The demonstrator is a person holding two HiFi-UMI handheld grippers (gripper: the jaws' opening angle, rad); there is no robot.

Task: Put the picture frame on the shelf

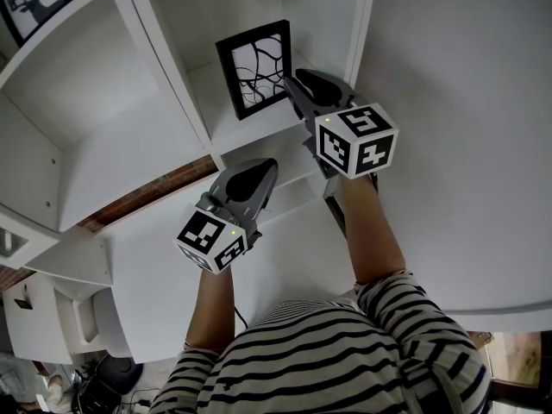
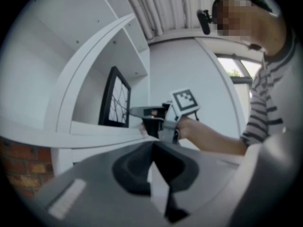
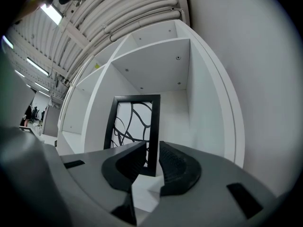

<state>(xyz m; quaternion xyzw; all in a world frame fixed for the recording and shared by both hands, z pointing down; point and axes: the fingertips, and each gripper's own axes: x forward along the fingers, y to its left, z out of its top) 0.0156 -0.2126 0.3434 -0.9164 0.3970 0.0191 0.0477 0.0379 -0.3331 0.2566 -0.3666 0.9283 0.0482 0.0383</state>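
Item: picture frame (image 1: 254,67), upright in rightmost compartment of shelf (image 1: 95,102).
Your right gripper (image 1: 295,78): jaws clamped on frame's right edge, near bottom corner.
Your left gripper (image 1: 266,164): jaws together, nothing between, apart from frame.

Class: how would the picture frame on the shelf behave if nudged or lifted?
The picture frame stands upright on its narrow bottom edge, so a nudge would probably tip it. Its straight border looks stiff, likely light. The right gripper holds only one side edge, so lifted it might swing.
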